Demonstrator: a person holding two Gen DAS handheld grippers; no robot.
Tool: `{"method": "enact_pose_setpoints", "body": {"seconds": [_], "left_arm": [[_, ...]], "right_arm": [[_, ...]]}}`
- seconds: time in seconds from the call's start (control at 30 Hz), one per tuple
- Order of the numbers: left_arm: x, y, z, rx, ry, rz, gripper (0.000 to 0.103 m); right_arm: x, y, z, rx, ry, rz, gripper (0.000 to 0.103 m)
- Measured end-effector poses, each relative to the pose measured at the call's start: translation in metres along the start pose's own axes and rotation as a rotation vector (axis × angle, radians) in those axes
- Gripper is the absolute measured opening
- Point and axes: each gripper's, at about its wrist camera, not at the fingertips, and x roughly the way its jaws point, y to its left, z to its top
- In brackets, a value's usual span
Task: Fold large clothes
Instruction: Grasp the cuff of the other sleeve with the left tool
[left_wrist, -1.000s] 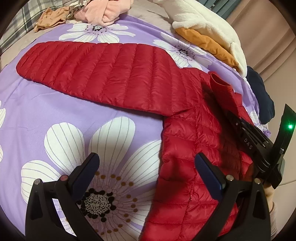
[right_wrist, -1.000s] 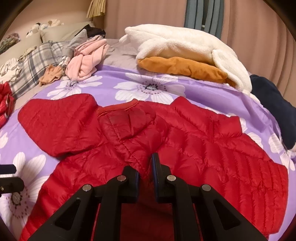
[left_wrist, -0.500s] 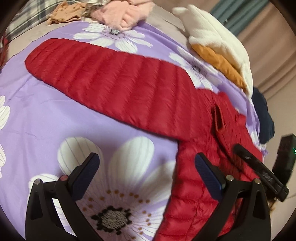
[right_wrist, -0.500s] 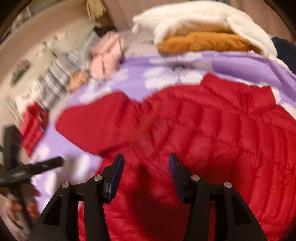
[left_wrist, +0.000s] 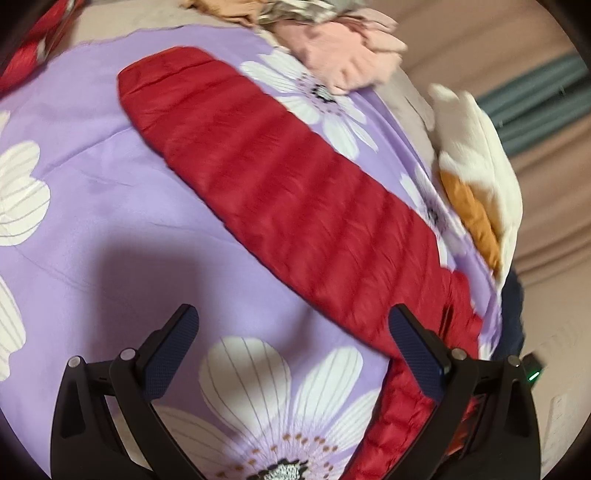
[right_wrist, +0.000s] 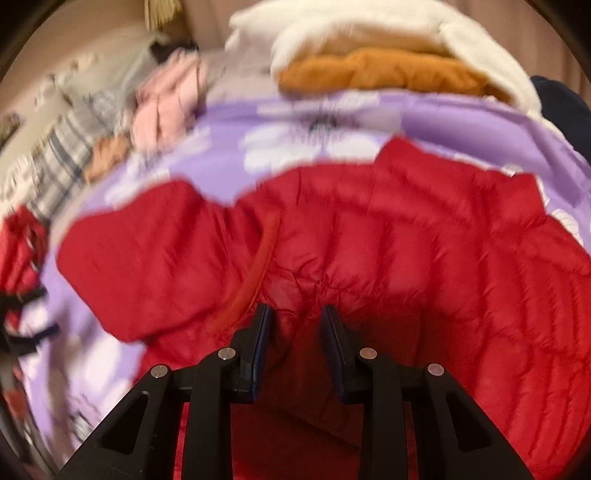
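A red quilted puffer jacket (right_wrist: 424, 258) lies spread on a purple flower-print quilt (left_wrist: 110, 221). Its long sleeve (left_wrist: 295, 192) stretches diagonally toward the upper left in the left wrist view. My left gripper (left_wrist: 291, 317) is open wide just above the quilt, where the sleeve meets the jacket's body, and its right finger (left_wrist: 417, 354) overlaps the red fabric. My right gripper (right_wrist: 295, 312) hovers low over the jacket's collar area. Its jaws are closing with puckered red fabric in the narrow gap between them. The view is blurred.
At the quilt's far edge lie a pink garment (left_wrist: 340, 55), a white fleece (left_wrist: 476, 147) over an orange garment (left_wrist: 472, 218), and a navy garment (right_wrist: 561, 99). A plaid cloth (right_wrist: 62, 155) and another red item (right_wrist: 22, 236) lie at the left.
My left gripper slid left along the jacket and rolled, so the sleeve now runs steeply diagonal. My right gripper opened off the fabric, dropped closer to the jacket and is narrowing again.
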Motion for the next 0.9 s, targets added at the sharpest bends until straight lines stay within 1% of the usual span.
{"method": "enact_pose_setpoints", "body": {"seconds": [0.07,0.17,0.27,0.33,0.4,0.5,0.6,0.67,0.77,0.83,0.87,0.9], "left_arm": [[0.003,0.008,0.007,-0.039,0.007,-0.020,0.103],[0.010,0.015,0.018,-0.088,-0.001,-0.054,0.103],[0.017,0.022,0.030,-0.153,-0.020,-0.114,0.103],[0.020,0.030,0.037,-0.213,-0.043,-0.178,0.103],[0.022,0.044,0.043,-0.320,-0.079,-0.261,0.103],[0.021,0.055,0.050,-0.411,-0.128,-0.330,0.103],[0.020,0.060,0.057,-0.451,-0.157,-0.356,0.103],[0.021,0.060,0.063,-0.466,-0.178,-0.343,0.102],[0.024,0.055,0.074,-0.457,-0.183,-0.303,0.100],[0.030,0.055,0.080,-0.446,-0.178,-0.252,0.090],[0.032,0.054,0.081,-0.436,-0.173,-0.219,0.075],[0.033,0.057,0.081,-0.430,-0.167,-0.193,0.056]], "right_arm": [[0.003,-0.001,-0.002,-0.016,0.010,-0.014,0.032],[0.004,-0.005,0.000,0.001,0.023,-0.011,0.032],[-0.007,-0.003,0.002,0.013,-0.001,-0.005,0.032],[-0.022,0.003,0.001,-0.005,-0.043,0.012,0.032],[-0.036,0.007,0.000,-0.017,-0.078,0.027,0.032],[-0.056,0.009,-0.003,-0.018,-0.120,0.062,0.032],[-0.069,0.010,-0.006,-0.013,-0.146,0.096,0.032],[-0.074,0.012,-0.008,-0.010,-0.156,0.104,0.032],[-0.080,0.013,-0.012,-0.009,-0.163,0.110,0.032],[-0.087,0.011,-0.018,-0.014,-0.163,0.102,0.032],[-0.089,0.010,-0.020,-0.012,-0.161,0.098,0.032],[-0.090,0.007,-0.022,-0.009,-0.158,0.093,0.032]]}}
